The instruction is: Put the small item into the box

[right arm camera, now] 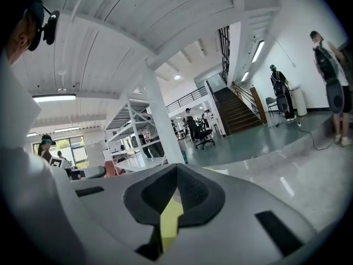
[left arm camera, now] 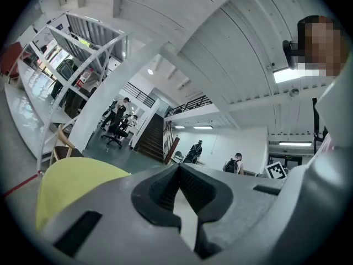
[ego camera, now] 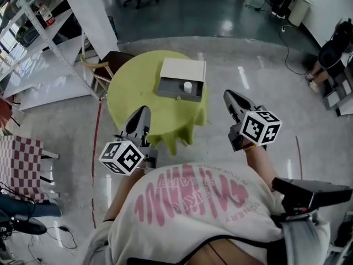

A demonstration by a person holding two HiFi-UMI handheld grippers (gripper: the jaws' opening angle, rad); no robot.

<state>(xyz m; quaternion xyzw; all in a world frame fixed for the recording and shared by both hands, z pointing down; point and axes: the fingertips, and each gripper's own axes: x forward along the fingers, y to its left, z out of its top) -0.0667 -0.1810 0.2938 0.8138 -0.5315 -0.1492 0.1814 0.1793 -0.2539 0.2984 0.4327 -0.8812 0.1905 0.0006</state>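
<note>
Far L of the L gripper [ego camera: 143, 114], a red-white checked cloth [ego camera: 19, 159] and a metal rack [ego camera: 38, 15] stand well apart from it. The L gripper is held in front of the person's shirt [ego camera: 193, 203], w/ its marker cube [ego camera: 122, 157] at the rear. Its tips show against the near edge of the round table [ego camera: 135, 93], which has a yellow-green cover. Its jaws are pressed together at the tips, w/ nothing between them. A chair [ego camera: 105, 65] stands ahead-L of it, just beside the table's far-L edge. The box [ego camera: 181, 70] lies on the table ahead of both grippers, roughly between them & well apart from either's tips. It is open, w/ the pale lid at the back & a grey tray in front. The item [ego camera: 188, 86], small & white, sits in that tray toward its R side, i.e. ahead-R of the L gripper & ahead-L of the R gripper [ego camera: 230, 97]. The R gripper is off the table's R edge, above grey floor [ego camera: 231, 54], w/ its cube [ego camera: 260, 127] at the rear. Its jaws are closed tip to tip & empty. In the right gripper view only yellow shows thru the slit behind the tips.
</note>
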